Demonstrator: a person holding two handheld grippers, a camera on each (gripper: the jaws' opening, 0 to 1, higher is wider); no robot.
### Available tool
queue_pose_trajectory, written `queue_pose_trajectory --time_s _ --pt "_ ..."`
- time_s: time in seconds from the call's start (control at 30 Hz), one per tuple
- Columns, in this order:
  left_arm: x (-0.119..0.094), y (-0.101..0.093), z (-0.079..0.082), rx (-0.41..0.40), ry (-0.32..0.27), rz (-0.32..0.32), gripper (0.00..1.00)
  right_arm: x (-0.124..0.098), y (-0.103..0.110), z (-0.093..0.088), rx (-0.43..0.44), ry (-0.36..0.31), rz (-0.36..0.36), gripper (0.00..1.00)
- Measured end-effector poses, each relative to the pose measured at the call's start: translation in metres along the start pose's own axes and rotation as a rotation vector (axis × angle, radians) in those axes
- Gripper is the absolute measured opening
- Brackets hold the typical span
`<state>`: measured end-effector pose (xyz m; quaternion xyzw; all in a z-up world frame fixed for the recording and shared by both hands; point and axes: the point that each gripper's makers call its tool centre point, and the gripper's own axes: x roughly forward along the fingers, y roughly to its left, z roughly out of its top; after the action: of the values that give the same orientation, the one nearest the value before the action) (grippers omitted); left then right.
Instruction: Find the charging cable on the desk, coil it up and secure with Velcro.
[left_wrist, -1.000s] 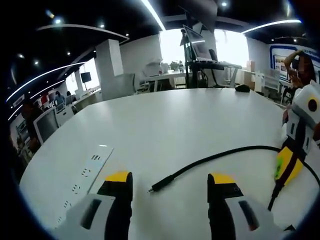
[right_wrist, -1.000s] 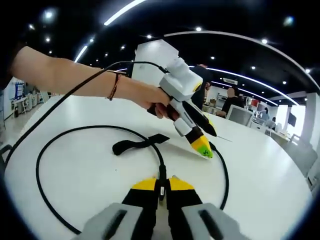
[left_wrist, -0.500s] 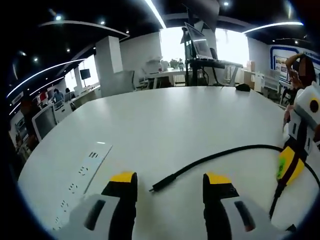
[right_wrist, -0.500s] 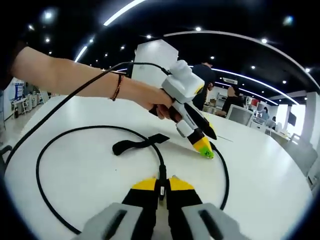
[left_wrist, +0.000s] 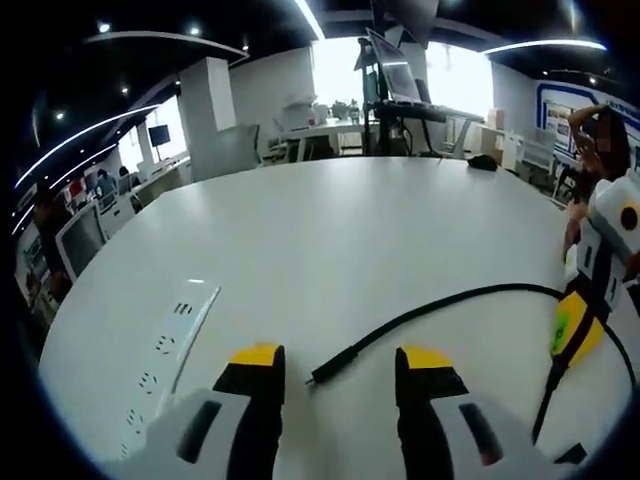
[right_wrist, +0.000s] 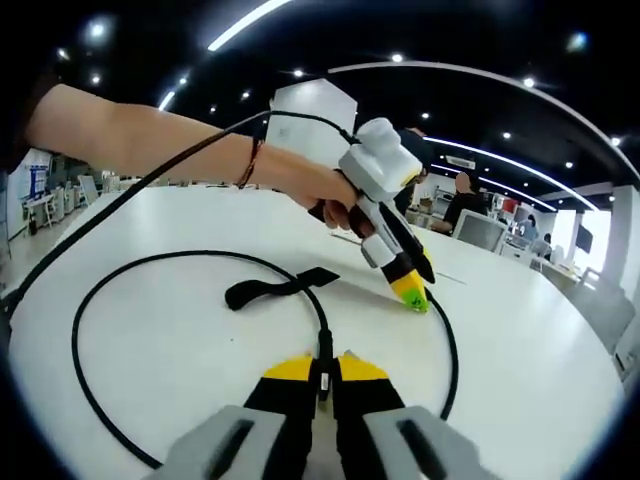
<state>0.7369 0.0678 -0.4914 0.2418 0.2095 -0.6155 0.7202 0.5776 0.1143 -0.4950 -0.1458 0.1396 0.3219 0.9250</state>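
The black charging cable (left_wrist: 440, 305) lies on the white round table (left_wrist: 330, 230). Its plug end (left_wrist: 322, 375) rests between the yellow-tipped jaws of my left gripper (left_wrist: 340, 358), which is open and apart from it. My right gripper (right_wrist: 320, 368) is shut on the cable (right_wrist: 100, 300), which loops wide to the left and curves round on the right. A black Velcro strap (right_wrist: 275, 290) lies flat inside the loop. The left gripper (right_wrist: 412, 295) points down at the table beyond the strap. The right gripper (left_wrist: 572, 335) stands at the right edge, with the cable running under it.
A white power strip (left_wrist: 170, 345) lies on the table left of my left jaw. A person's bare arm (right_wrist: 150, 150) reaches in from the left, holding the left gripper. Desks, monitors and people stand beyond the table's far edge.
My left gripper's jaws have narrowed around the cable's plug end, and that gripper has tipped down more steeply. The right gripper has kept its grip and place.
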Motion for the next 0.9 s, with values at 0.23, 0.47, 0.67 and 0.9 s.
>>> queue_pose_trajectory --time_s 0.23,0.47,0.67,0.9 --pt "0.0002 0.0033 -0.0024 -0.019 0.034 -0.009 0.38 0.0004 -0.0005 -0.0003 -0.004 0.001 -0.002 0.08" --pt "0.0003 0.002 -0.0044 -0.021 0.06 -0.016 0.3 0.0003 -0.0012 -0.0007 -0.008 0.001 -0.003 0.08" --pt "0.0021 -0.0004 -0.0043 -0.013 0.093 -0.025 0.22 0.0 -0.001 -0.0008 -0.009 0.001 -0.004 0.08" --pt "0.0027 -0.0022 -0.006 -0.021 0.126 -0.036 0.18 -0.0006 -0.0008 -0.0008 -0.011 0.002 -0.005 0.08"
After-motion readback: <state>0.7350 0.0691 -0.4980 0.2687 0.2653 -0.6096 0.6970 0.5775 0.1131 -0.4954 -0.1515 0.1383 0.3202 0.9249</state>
